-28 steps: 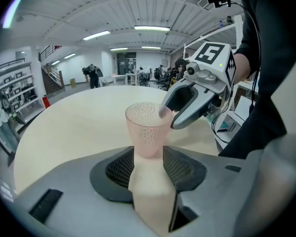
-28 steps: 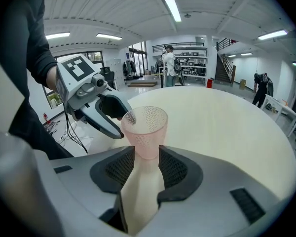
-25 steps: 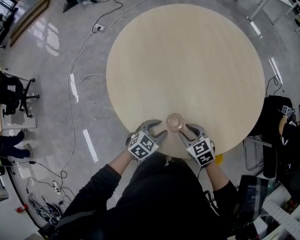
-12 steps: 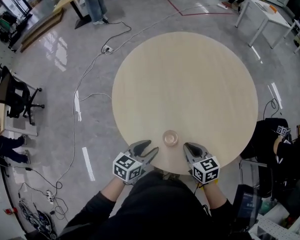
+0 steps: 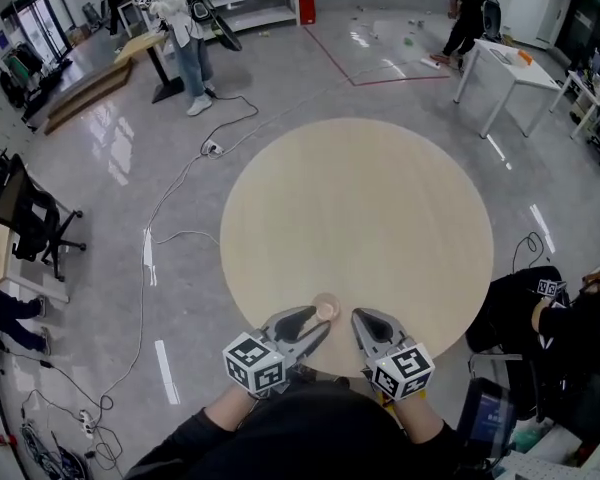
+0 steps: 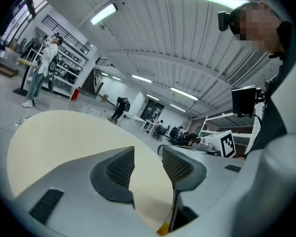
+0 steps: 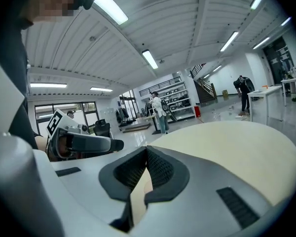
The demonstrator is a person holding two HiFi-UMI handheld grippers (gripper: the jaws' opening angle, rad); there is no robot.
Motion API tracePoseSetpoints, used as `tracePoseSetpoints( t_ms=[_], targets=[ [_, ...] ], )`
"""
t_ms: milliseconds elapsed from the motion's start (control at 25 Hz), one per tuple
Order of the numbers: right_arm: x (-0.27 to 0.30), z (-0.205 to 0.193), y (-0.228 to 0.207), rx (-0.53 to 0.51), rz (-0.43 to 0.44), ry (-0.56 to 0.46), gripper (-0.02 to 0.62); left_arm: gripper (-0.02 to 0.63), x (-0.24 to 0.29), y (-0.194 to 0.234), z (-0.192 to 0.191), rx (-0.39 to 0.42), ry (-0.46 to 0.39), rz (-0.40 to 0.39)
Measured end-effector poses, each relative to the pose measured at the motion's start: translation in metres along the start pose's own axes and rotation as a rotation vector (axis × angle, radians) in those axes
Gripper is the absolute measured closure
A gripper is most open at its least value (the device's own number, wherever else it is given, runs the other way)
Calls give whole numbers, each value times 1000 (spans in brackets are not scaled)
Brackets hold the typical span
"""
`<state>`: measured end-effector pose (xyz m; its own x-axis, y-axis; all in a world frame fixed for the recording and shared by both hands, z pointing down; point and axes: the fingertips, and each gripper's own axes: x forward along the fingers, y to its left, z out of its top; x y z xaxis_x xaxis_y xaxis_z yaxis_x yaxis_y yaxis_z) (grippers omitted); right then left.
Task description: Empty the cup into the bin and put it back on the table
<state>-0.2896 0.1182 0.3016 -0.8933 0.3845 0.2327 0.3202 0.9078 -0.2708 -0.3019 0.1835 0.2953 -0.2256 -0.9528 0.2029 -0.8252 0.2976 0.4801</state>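
Note:
A small pinkish cup [image 5: 326,309] stands upright on the round pale wooden table [image 5: 360,208], close to its near edge. My left gripper [image 5: 318,326] hangs just in front of the cup. Its jaws are open and the left gripper view [image 6: 147,157] shows only tabletop between them. My right gripper [image 5: 359,318] is to the cup's right and apart from it. Its jaws have just been closing. They are now shut tip to tip [image 7: 146,150] with nothing between them. The cup shows in neither gripper view.
A yellow object [image 6: 163,228] peeks out below the table's near edge. A white table [image 5: 510,68] stands at the back right, an office chair [image 5: 25,213] at the left, and dark gear [image 5: 525,313] by the table's right side. Cables [image 5: 170,233] lie on the floor. People stand far behind.
Both grippers have lifted and drawn back off the table's near edge, away from the cup. The right jaws have gone from wide open to shut. The cup has stayed in place.

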Motion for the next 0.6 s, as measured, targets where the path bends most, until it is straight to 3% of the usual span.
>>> tracePoseSetpoints(
  t_ms=[120, 280, 440, 600],
  targets=[
    [6, 27, 12, -24, -35, -57, 580, 414, -11, -10, 26, 45, -36, -24],
    [6, 54, 11, -90, -20, -107, 580, 414, -12, -21, 50, 78, -116, 22],
    [-12, 67, 8, -123, -81, -150, 580, 414, -3, -36, 46, 111, -81, 18],
    [-18, 65, 12, -114, -81, -151, 580, 414, 1, -36, 36, 97, -52, 22]
  ],
)
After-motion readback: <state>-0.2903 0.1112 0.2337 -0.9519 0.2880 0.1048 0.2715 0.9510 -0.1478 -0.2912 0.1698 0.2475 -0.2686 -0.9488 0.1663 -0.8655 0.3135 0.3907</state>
